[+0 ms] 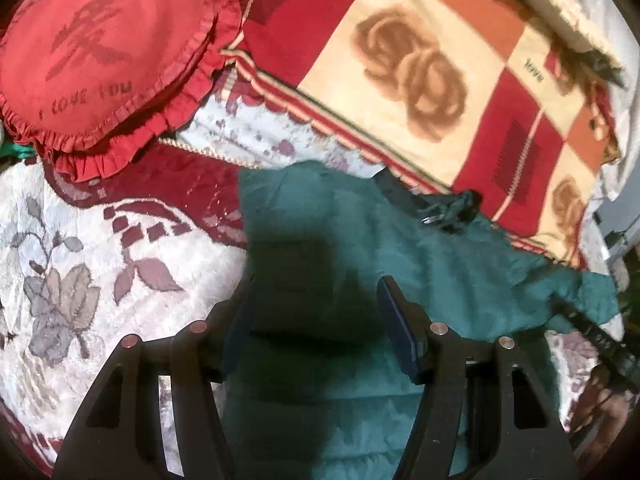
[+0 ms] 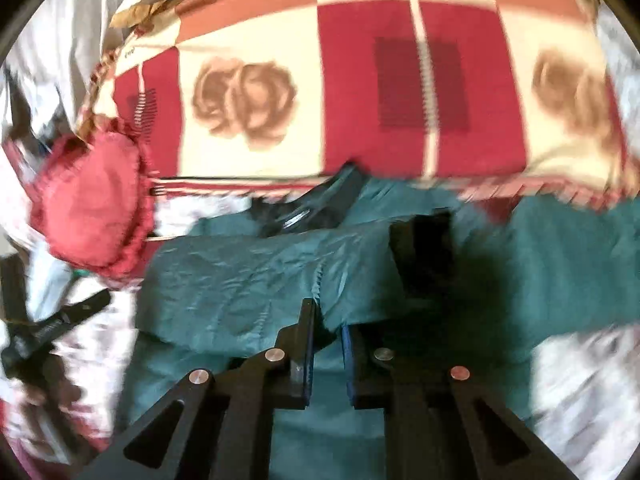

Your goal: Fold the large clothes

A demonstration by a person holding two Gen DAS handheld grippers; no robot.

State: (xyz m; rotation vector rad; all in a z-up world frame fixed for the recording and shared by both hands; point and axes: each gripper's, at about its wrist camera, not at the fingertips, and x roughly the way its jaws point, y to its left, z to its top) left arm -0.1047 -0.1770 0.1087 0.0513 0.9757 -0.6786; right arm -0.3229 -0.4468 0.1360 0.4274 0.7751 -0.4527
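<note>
A large teal garment (image 1: pixel 420 248) lies on a floral bedspread (image 1: pixel 80 240); a dark strap with a metal buckle (image 1: pixel 436 212) lies at its far edge. My left gripper (image 1: pixel 316 300) is open just above the garment, fingers wide apart, holding nothing. In the right wrist view the teal garment (image 2: pixel 240 276) is folded over on itself. My right gripper (image 2: pixel 327 316) is shut on a raised fold of the teal cloth, which runs between its fingers. The left gripper (image 2: pixel 44 332) shows at the left edge there.
A red heart-shaped pillow (image 1: pixel 104 60) (image 2: pixel 92 204) lies left of the garment. A red, cream and orange rose-patterned blanket (image 1: pixel 420 72) (image 2: pixel 360 80) is bunched behind it. White bedding (image 1: pixel 616 40) lies at the far right. The right wrist view is motion-blurred.
</note>
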